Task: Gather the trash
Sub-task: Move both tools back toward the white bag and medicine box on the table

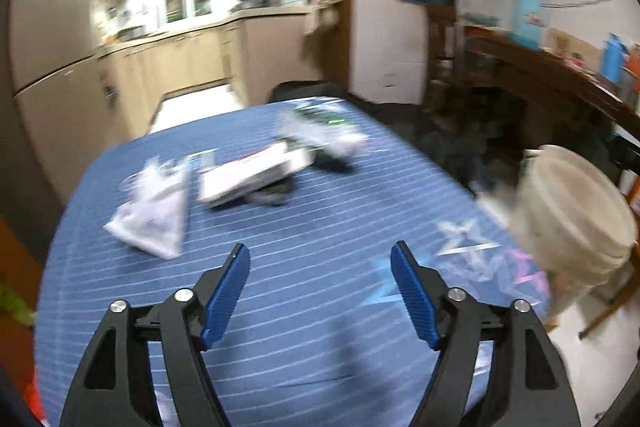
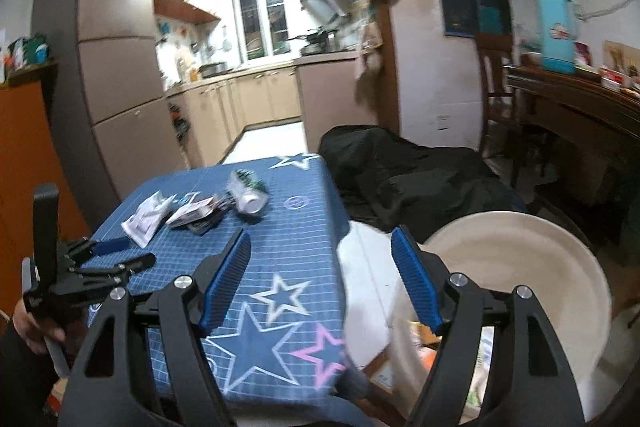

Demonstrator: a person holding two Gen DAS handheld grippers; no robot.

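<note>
On the blue star-patterned tablecloth (image 1: 304,267) lie a crumpled white wrapper (image 1: 154,215), a flat white packet (image 1: 252,175) and a crushed can (image 1: 324,131), all blurred. My left gripper (image 1: 320,251) hangs open over the near part of the table, short of the wrapper, with nothing between its fingers. A cream bucket (image 1: 572,215) stands off the table's right edge. In the right wrist view my right gripper (image 2: 321,235) is open and holds nothing, over the table's right edge beside the bucket (image 2: 520,267), which has scraps inside. The left gripper (image 2: 141,251) shows at far left, near the wrapper (image 2: 146,217), packet (image 2: 196,213) and can (image 2: 248,193).
A black bag (image 2: 400,179) lies on the floor beyond the table. A dark wooden side table (image 2: 568,95) with a blue thermos (image 2: 556,27) stands at right, a chair (image 2: 496,87) beside it. A fridge (image 2: 116,67) and an orange cabinet (image 2: 24,155) are on the left.
</note>
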